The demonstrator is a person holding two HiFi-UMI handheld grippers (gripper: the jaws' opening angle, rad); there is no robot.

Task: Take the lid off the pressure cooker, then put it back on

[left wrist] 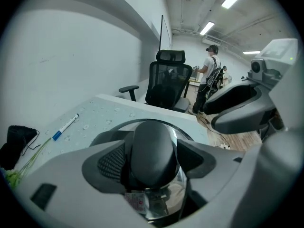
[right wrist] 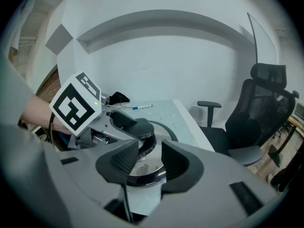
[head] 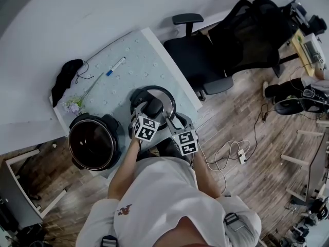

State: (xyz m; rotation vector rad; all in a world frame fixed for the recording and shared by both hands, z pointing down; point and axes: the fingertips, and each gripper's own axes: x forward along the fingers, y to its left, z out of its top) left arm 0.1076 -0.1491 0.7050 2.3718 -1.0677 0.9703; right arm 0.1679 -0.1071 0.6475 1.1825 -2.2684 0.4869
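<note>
Pot [head: 95, 119] open, interior dark; lid [head: 168, 101] on table [head: 133, 71]. My left tongs [left wrist: 153, 155] straddle its knob [left wrist: 154, 134], unclamped; right tongs [right wrist: 145, 158] spread, empty.

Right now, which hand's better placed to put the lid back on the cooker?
Left. The left tongs sit around the knob of the lid, and the open cooker stands on that side. The right tongs are open and empty, short of the lid.

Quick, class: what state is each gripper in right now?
Left gripper: open, jaws around the lid knob, not clamped.
Right gripper: open, holding nothing.
</note>
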